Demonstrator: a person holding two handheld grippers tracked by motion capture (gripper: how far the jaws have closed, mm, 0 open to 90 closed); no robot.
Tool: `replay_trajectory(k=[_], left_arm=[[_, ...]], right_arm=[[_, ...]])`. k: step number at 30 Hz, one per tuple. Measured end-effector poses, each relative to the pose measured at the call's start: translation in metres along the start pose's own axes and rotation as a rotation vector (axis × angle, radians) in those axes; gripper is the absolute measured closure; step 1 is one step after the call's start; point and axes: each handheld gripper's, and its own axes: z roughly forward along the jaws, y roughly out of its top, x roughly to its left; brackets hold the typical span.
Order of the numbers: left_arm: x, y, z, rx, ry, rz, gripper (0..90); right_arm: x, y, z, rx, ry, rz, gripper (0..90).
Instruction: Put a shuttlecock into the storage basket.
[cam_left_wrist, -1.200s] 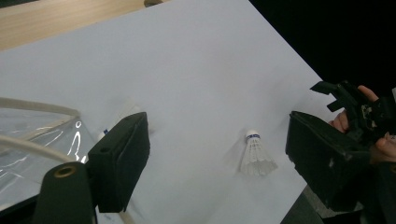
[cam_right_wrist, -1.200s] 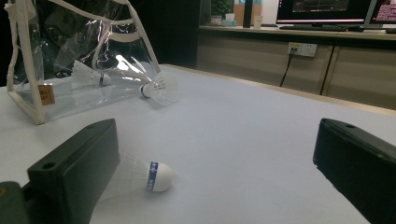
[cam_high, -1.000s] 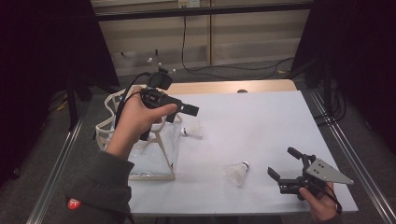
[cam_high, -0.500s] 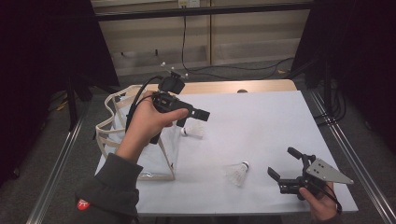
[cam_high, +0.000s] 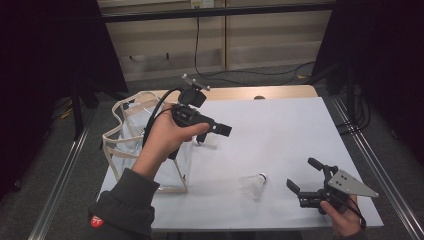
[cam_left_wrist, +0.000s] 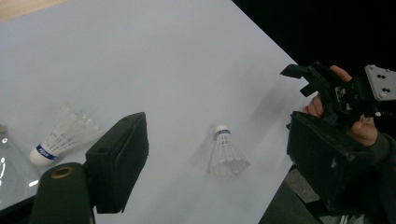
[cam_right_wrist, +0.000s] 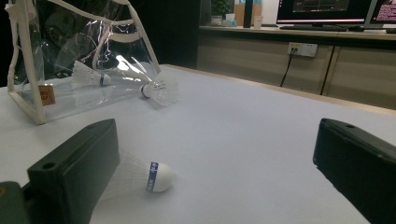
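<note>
The clear bag stands at the table's left edge, with one shuttlecock visible through its wall and another lying just beside it. The left gripper hovers above that one, jaws apart and empty; it should probably drop straight down and close gently across the feather skirt. Further right, a third shuttlecock lies on its side, long axis flat, cork pointing away from the person, near the right gripper, whose jaws also stand apart and empty.

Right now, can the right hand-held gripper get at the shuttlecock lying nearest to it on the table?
Probably yes. The right hand-held gripper stands open, its jaws facing the shuttlecock, and only bare white table lies between them. The left hand-held gripper is up by the clear bag, out of the way.
</note>
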Motion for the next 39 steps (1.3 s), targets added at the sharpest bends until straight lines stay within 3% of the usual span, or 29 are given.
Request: replay_trajectory(k=[19, 39], left_arm=[[-0.006, -0.008, 0.024, 0.020, -0.020, 0.011, 20.1], [-0.004, -0.022, 0.048, 0.043, -0.024, 0.012, 18.3]], right_arm=[[0.000, 0.000, 0.000, 0.001, 0.002, -0.002, 0.3], [0.000, 0.000, 0.000, 0.002, 0.001, -0.003, 0.3]])
